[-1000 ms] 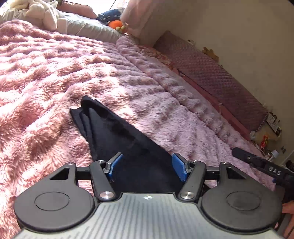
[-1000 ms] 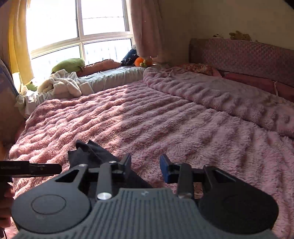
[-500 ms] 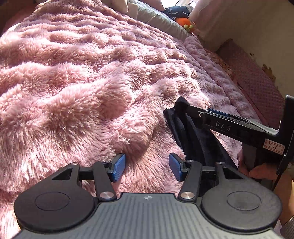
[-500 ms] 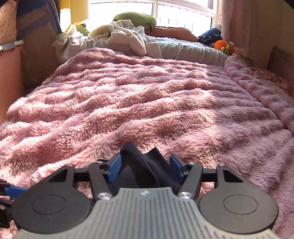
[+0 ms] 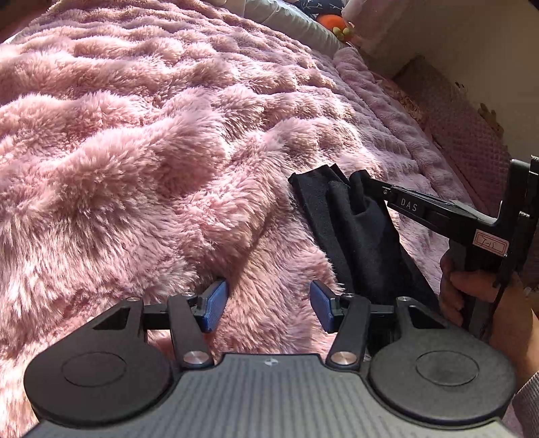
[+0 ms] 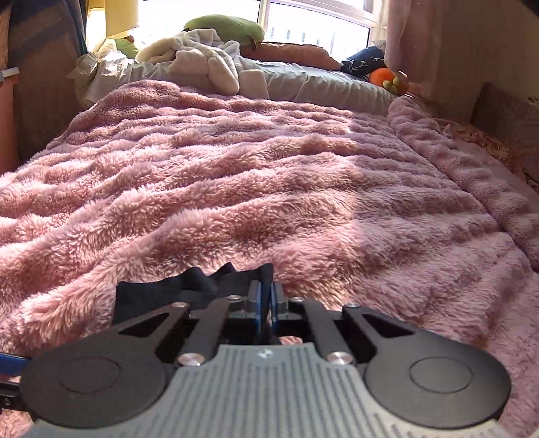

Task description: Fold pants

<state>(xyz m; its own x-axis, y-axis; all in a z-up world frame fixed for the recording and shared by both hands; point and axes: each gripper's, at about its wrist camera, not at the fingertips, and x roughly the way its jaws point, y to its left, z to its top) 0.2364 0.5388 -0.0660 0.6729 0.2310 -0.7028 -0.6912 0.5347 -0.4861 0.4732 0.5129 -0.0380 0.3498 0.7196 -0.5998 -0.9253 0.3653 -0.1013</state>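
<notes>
The black pants [image 5: 357, 232] lie in a long narrow strip on the fluffy pink blanket [image 5: 151, 161]. My left gripper [image 5: 267, 305] is open and empty, low over the blanket just left of the pants. My right gripper [image 6: 266, 303] is shut on the far end of the pants [image 6: 188, 289]. In the left wrist view it [image 5: 358, 180] reaches in from the right and pinches the cloth's far end, slightly raised. The near end of the pants is hidden behind my left gripper's body.
A grey pillow [image 6: 303, 84], white crumpled cloth [image 6: 202, 60], a green cushion [image 6: 225, 28] and an orange toy [image 6: 387, 79] lie by the window at the bed's far end. A padded headboard [image 5: 471, 134] runs along the right.
My right gripper has closed on the far end of the pants. My left gripper, which swung off the pants a second ago, has barely moved since.
</notes>
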